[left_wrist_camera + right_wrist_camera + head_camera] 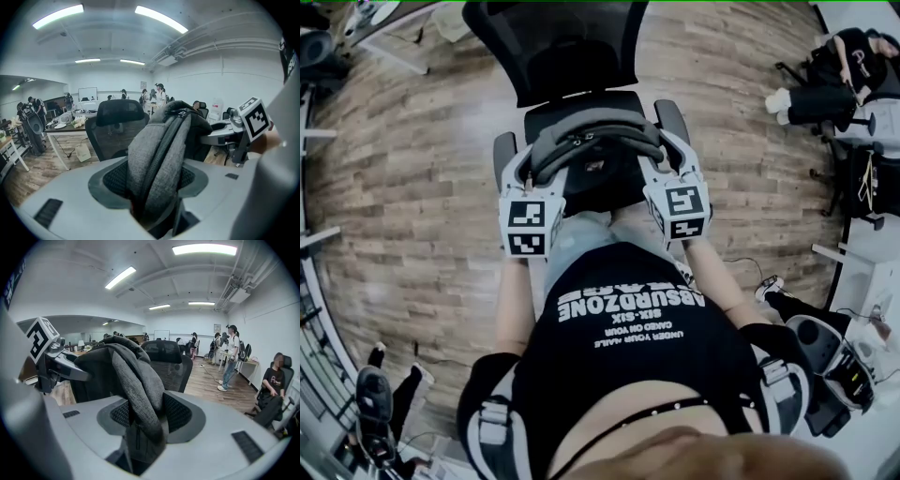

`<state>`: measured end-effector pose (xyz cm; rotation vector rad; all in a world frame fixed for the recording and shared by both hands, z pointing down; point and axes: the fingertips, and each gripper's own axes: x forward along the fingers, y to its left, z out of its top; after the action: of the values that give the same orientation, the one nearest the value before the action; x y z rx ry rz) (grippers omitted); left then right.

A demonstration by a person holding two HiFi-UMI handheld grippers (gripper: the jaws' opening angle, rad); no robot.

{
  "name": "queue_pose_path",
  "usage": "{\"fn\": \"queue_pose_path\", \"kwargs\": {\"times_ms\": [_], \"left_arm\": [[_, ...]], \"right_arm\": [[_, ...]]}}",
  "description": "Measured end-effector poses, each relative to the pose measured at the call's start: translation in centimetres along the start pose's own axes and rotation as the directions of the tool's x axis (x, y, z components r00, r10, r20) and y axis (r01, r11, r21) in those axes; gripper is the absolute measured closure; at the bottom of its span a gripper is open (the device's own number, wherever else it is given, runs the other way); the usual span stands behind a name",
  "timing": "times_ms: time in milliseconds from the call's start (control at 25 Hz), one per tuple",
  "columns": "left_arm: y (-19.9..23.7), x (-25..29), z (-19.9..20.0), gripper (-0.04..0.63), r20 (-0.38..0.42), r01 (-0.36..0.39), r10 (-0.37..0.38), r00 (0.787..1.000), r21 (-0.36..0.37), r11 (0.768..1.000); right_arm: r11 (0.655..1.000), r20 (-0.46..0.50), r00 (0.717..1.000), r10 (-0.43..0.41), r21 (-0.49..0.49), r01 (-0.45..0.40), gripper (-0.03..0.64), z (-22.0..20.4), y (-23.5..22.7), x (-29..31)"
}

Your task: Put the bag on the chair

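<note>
I have the bag (595, 141) pinched at both ends. The left gripper (532, 167) has its jaws closed on a thick fold of grey cloth right beside the zip. The right gripper (667, 161) clamps a similar fold at the other end. Both pairs of jaws are kept fairly wide by the bunched fabric.

I judge it soft and floppy: it bows in an arch between my two grips rather than holding a shape of its own. The coarse weave should sit well against the pads, so I expect little slipping. Nothing about it looks fragile. The weight looks moderate, and the body will probably sag and swing below wherever I hold it. The doubled fabric along the zip seam is the firmest place to hold it, and taking it at both ends keeps it level.

In the upper centre of the head view it hangs over the seat of the chair (572, 47), in front of the backrest and between the armrests (503, 155). I can't quite tell whether its underside already touches the seat.

It is heathered grey woven cloth with a dark zip (165, 140) running over the crest, and a darker panel behind.
</note>
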<state>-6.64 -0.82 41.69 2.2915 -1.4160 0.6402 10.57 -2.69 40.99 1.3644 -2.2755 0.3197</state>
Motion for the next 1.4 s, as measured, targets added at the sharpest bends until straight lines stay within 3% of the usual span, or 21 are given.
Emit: {"fn": "queue_pose_path", "kwargs": {"times_ms": [1400], "left_arm": [[10.0,9.3,4.6,0.360,0.016,-0.028,0.028,0.999,0.005,1.000]], "right_arm": [[1.000,0.010,1.000,0.016,-0.019,-0.016,0.439,5.4,-2.6,13.2]]}}
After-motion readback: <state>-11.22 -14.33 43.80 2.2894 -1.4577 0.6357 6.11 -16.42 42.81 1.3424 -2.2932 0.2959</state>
